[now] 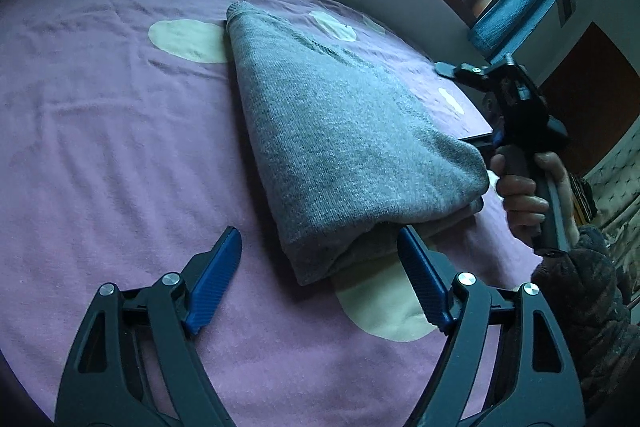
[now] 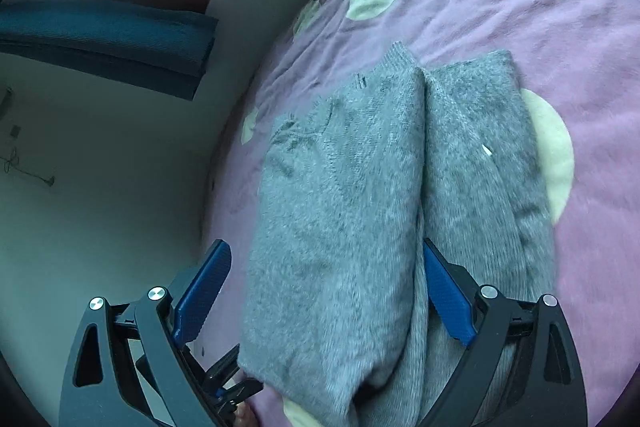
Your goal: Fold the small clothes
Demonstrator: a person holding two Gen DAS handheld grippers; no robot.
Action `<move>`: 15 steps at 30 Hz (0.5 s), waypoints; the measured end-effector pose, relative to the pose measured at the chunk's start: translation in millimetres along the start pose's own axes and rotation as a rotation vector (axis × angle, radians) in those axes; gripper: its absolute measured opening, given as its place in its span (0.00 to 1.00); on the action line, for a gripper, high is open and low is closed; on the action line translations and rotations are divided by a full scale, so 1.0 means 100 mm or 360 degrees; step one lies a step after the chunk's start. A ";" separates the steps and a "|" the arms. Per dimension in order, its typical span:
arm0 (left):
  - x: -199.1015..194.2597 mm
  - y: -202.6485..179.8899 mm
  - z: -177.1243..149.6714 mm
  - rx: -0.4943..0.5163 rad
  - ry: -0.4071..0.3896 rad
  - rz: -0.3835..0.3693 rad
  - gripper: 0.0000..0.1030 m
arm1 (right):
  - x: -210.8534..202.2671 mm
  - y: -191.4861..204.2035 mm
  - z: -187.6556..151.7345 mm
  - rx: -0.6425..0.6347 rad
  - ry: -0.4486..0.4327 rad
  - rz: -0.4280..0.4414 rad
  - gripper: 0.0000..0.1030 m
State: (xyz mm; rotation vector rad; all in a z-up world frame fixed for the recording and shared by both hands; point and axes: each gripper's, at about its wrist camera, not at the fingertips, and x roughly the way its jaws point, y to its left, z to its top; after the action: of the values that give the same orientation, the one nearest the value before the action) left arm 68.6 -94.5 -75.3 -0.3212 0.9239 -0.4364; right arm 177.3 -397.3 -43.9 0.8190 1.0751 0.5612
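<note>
— Any writing on it?
— None readable. Both claws were spread, released: the left gripper (image 1: pixel 320 251) and the right gripper (image 2: pixel 326 267).
— And the clothes?
— One folded grey sweater (image 1: pixel 340 147) lay on the purple bedsheet (image 1: pixel 120 147), toward its wall-side edge.

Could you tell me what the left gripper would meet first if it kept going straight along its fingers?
Probably the folded grey sweater: the open left gripper points at its near corner, with its right finger already beside the fold. Depth is uncertain, so it might brush the purple bedsheet first.
</note>
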 end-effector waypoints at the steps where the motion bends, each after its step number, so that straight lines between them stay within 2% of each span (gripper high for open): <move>1: 0.01 -0.01 0.00 0.0004 0.0002 0.0004 0.78 | 0.03 -0.01 0.04 -0.0002 0.0001 0.0002 0.89; 4: 0.00 -0.04 0.00 0.0022 0.0003 0.0016 0.79 | 0.09 0.03 0.14 -0.0050 0.0012 -0.0019 0.88; 6: 0.00 -0.07 0.00 0.0041 0.0006 0.0035 0.79 | 0.15 0.07 0.21 -0.0090 0.0016 -0.0089 0.80; 9: 0.01 -0.11 0.00 0.0068 0.0014 0.0067 0.79 | 0.26 0.09 0.30 -0.0138 0.0038 -0.0192 0.57; 12: 0.01 -0.17 0.00 0.0102 0.0024 0.0103 0.79 | 0.34 0.08 0.40 -0.0126 0.0081 -0.0224 0.27; 13: 0.02 -0.20 0.01 0.0115 0.0027 0.0116 0.79 | 0.35 0.10 0.45 -0.0128 0.0086 -0.0223 0.14; 15: 0.02 -0.25 0.01 0.0150 0.0029 0.0152 0.79 | 0.27 0.17 0.51 -0.0164 0.0055 -0.0225 0.11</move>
State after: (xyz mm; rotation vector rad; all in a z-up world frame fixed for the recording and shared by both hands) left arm 65.3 -117.2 -65.0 -0.1870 0.9293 -0.3941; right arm 234.7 -382.8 -32.3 0.6400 1.1168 0.5082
